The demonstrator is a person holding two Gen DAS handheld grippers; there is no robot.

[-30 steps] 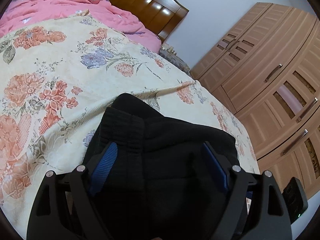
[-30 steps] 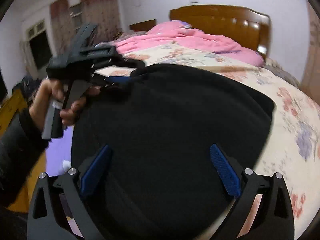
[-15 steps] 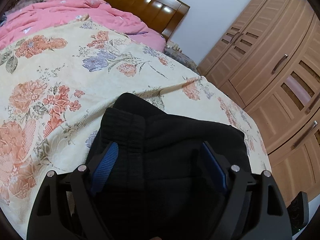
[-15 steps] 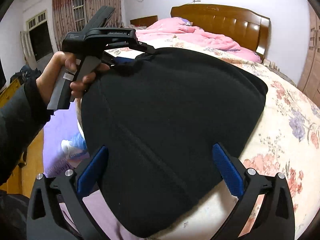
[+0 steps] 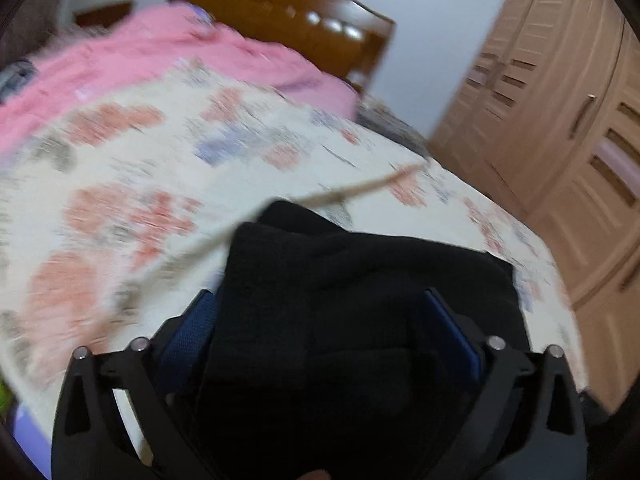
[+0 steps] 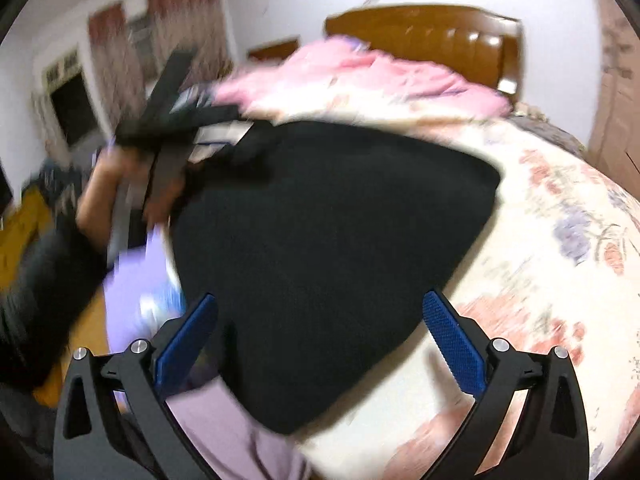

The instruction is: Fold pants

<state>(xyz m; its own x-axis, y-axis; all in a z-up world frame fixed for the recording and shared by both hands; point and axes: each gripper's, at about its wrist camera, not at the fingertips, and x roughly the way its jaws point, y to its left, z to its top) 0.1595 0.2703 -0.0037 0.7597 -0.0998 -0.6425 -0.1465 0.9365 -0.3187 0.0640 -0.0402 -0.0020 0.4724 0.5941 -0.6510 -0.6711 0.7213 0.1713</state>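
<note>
1. Black pants lie bunched/part-folded on the floral bedspread near the foot end of the bed; the lower corner hangs past the bed edge in the right wrist view.
2. Left gripper: the blue pads sit either side of a thick wad of pants fabric, w/ cloth covering the space between. Can't tell if the jaws are clamped on it or just around it.
3. In the right wrist view the left gripper is at the pants' far-left corner, held in the person's left hand; heavy blur there, so contact is unclear.
4. Right gripper: jaws spread wide, blue pads well apart. The pants' near portion shows between them, but the pads aren't pinching the cloth.
5. Bkgd: pink quilt at the head end, wooden headboard behind it, wardrobe to the right of the bed. Both views are motion-blurred.
</note>
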